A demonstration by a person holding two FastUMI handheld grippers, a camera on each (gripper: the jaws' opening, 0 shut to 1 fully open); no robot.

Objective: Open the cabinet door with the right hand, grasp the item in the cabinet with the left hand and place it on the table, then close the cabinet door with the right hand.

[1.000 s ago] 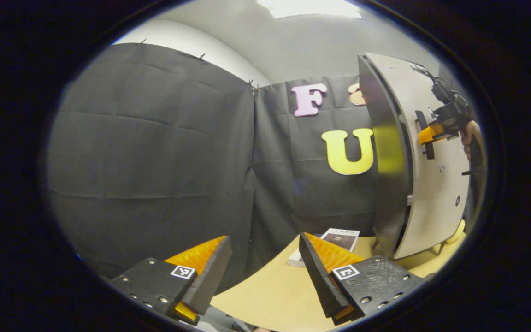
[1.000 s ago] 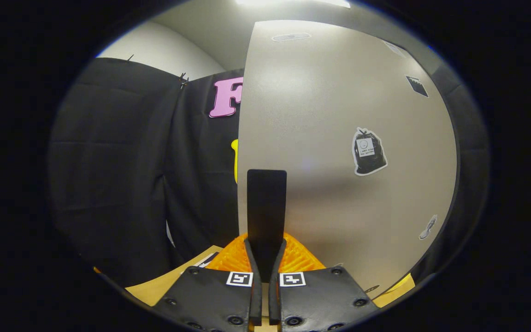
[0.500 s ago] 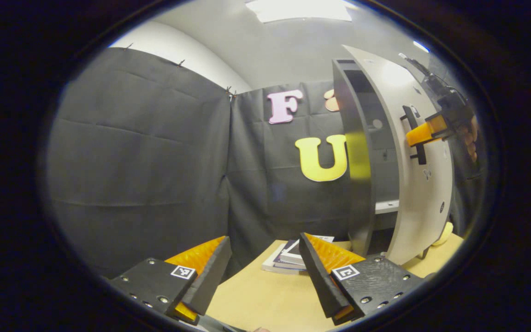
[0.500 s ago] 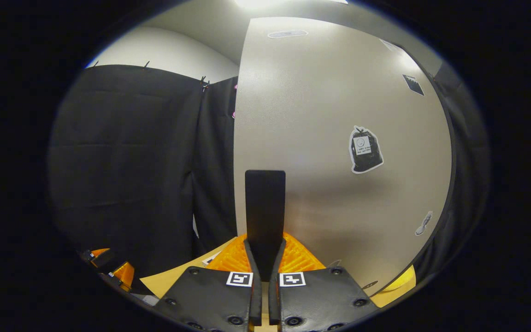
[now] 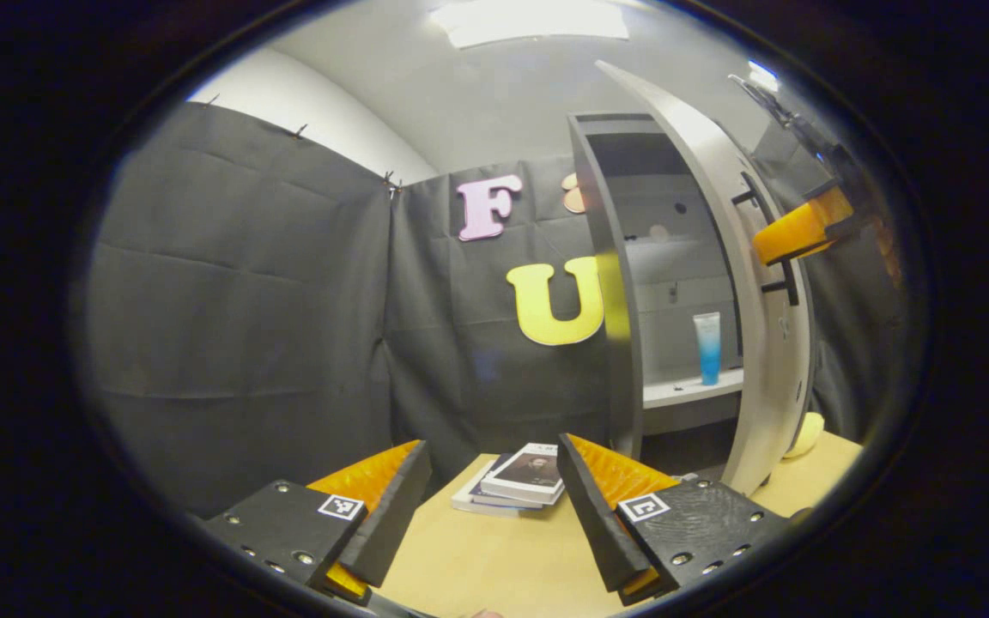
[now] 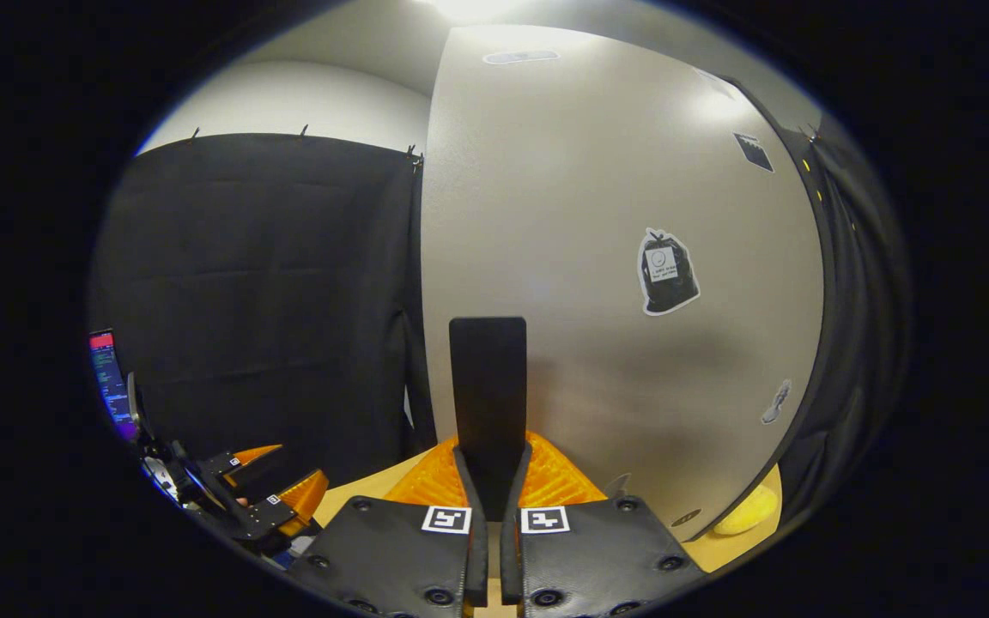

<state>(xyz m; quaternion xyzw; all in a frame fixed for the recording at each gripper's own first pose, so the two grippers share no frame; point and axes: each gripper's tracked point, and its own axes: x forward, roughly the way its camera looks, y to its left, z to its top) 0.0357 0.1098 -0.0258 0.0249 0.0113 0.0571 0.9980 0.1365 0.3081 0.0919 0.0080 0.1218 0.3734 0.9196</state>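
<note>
Now the cabinet door [image 6: 597, 283] is held by its handle [image 6: 488, 386] in the closed right hand-held gripper [image 6: 494, 489]; next, the tube [image 5: 706, 348] should be reached by the wide-open left hand-held gripper [image 5: 494, 498].

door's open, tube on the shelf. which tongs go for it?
Left. The left tongs are open and empty, facing the tube standing on the shelf. The right tongs are shut on the door handle.

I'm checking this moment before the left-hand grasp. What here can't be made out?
- Left gripper view: the open cabinet door hides the cabinet's right part beyond the blue tube.
- Left gripper view: the yellow object is partly hidden behind the door; too little shows to name it.
- Right gripper view: the door sticker is too small.
</note>
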